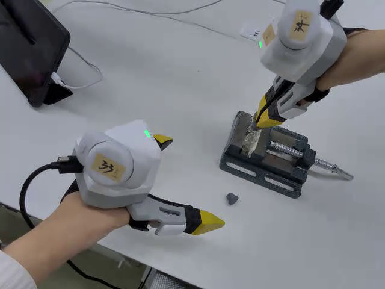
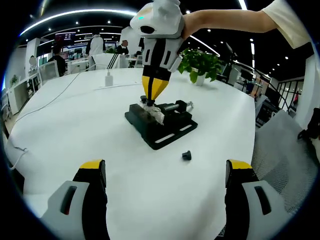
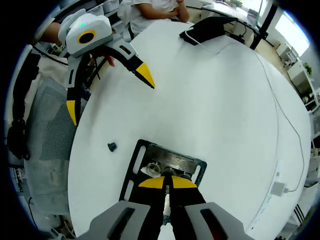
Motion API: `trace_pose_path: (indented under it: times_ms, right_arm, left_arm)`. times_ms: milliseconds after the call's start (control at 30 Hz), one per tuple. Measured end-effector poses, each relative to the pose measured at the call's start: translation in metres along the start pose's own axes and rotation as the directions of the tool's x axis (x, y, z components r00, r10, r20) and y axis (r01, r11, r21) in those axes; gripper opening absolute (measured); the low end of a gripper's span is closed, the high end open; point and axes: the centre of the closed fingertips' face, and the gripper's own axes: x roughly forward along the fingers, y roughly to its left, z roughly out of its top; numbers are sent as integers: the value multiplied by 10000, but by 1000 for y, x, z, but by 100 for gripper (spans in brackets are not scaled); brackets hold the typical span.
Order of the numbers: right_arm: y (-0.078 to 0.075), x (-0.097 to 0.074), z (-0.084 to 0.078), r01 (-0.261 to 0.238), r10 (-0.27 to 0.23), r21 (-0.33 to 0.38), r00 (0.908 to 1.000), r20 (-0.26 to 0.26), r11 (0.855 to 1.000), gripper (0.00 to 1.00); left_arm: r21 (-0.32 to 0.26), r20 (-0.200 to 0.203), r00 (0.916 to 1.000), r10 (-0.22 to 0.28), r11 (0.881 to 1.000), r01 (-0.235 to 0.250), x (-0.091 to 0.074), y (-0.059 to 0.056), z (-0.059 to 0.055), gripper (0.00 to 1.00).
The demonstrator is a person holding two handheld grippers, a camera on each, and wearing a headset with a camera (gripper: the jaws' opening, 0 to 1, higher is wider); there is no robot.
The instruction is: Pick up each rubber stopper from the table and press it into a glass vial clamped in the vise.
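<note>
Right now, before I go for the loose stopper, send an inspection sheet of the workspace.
Surface: white table, plain.
Job's things: black metal vise clamping clear glass vials; one dark grey rubber stopper loose beside it.
Clutter: black tablet on a stand; white plug adapter.
Grippers: left gripper open, hovering near the table edge; right gripper shut, tips at a vial.
Cables: white cable by the tablet; black cable from the left gripper.
Surroundings: green potted plant, grey mesh chair, people at desks.
</note>
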Motion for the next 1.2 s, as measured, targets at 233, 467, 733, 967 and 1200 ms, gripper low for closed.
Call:
trace_pose_path:
  times_ms: [233, 467, 733, 967, 1200]
  right_arm:
    - [-1, 0, 0, 49, -46, 74, 9994, -335, 10000, 0]
    - [-2, 1, -1, 112, -104, 329, 9996, -255, 9994, 0]
    - [-1, 2, -1, 109, -97, 360, 9994, -337, 9993, 0]
    - [0, 2, -3, -44, 58, 520, 9996, -262, 9986, 0]
    - [0, 4, 0, -53, 85, 854, 9993, -373, 9963, 0]
  left_arm:
    - [-51, -12, 10000, -63, 10000, 63, 4, 0, 0, 99]
    - [-69, 41, 10000, -81, 9999, 82, 8, 2, 6, 99]
    - [-24, 97, 10000, -22, 10000, 23, 10, 4, 12, 99]
    - [-8, 96, 10000, 7, 10000, -7, 9, 2, 13, 99]
    - [-12, 78, 9999, 70, 10000, -70, 8, 3, 13, 99]
